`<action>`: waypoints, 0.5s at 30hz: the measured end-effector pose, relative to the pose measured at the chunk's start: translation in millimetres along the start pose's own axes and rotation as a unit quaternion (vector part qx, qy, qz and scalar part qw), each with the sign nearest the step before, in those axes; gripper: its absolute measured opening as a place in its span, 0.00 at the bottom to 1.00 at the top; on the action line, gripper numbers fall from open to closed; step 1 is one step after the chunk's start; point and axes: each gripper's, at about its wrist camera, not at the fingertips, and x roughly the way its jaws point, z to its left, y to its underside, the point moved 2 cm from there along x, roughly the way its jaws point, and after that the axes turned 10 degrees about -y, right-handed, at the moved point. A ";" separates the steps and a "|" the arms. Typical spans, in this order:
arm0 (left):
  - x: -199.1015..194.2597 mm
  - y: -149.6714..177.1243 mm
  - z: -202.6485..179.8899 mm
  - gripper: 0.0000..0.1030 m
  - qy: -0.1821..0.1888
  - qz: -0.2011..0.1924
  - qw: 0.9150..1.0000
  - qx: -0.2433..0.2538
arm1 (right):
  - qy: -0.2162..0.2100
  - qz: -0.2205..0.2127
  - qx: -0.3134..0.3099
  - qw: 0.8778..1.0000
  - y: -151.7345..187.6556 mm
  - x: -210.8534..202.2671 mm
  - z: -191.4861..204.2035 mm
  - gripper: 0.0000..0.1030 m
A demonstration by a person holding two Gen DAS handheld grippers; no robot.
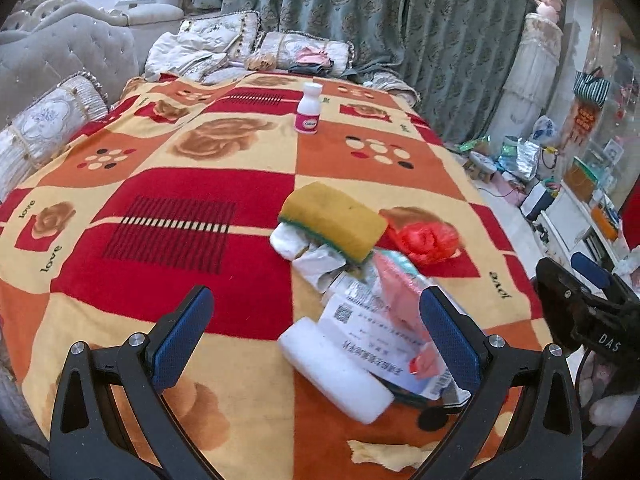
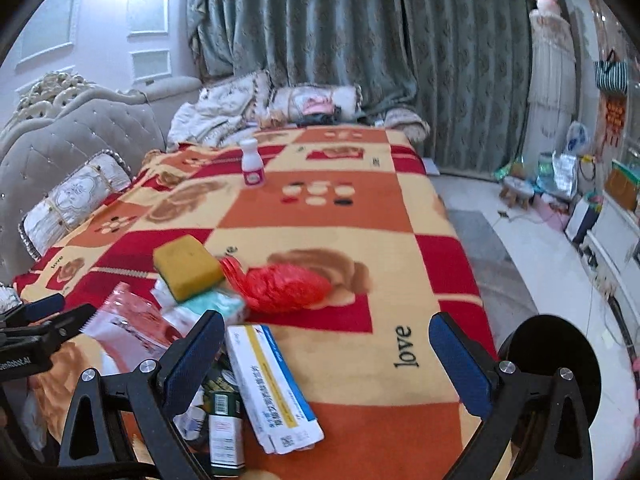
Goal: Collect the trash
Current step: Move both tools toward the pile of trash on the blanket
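A pile of trash lies on the patterned blanket (image 1: 160, 184): a yellow sponge (image 1: 334, 220), a red plastic bag (image 1: 426, 240), crumpled white paper (image 1: 296, 242), a pink packet (image 1: 404, 304), a white medicine box (image 1: 372, 340) and a white foam block (image 1: 336, 368). My left gripper (image 1: 316, 340) is open and empty, just above the foam block and box. My right gripper (image 2: 328, 360) is open and empty, over the blanket right of the medicine box (image 2: 272, 384). The sponge (image 2: 188, 266), red bag (image 2: 284, 286) and pink packet (image 2: 128, 320) lie ahead of it.
A white bottle with a pink label (image 1: 309, 109) stands far back on the blanket; it also shows in the right wrist view (image 2: 252, 162). A green carton (image 2: 224, 428) lies near the box. Cushions (image 1: 48, 124) line the left. A black bin (image 2: 552, 364) stands at right.
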 end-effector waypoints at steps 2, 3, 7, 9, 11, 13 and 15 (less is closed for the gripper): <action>-3.7 -2.4 -1.2 0.99 0.002 -0.004 1.000 -0.001 | 0.000 -0.004 -0.007 1.000 -3.9 -3.1 4.3 0.99; -6.0 -3.1 -1.6 0.99 0.003 -0.007 1.000 -0.002 | -0.001 -0.005 -0.008 1.000 -5.1 -3.8 5.5 0.99; -15.5 -8.3 -3.2 0.99 0.005 -0.019 1.000 -0.002 | -0.003 -0.011 -0.006 1.000 -9.1 -7.3 8.2 0.99; -17.9 -10.8 -4.4 0.99 0.002 -0.023 1.000 0.001 | -0.004 -0.011 -0.008 1.000 -10.1 -7.6 9.7 0.99; -19.6 -11.8 -5.3 0.99 0.002 -0.025 1.000 0.002 | -0.004 -0.015 -0.010 1.000 -11.5 -9.3 11.1 0.99; -20.3 -11.7 -4.8 0.99 0.003 -0.025 1.000 -0.001 | -0.004 -0.017 -0.012 1.000 -12.5 -10.4 12.0 0.99; -22.1 -11.5 -6.1 0.99 0.004 -0.027 1.000 0.000 | -0.006 -0.018 -0.013 1.000 -13.0 -11.5 12.7 0.99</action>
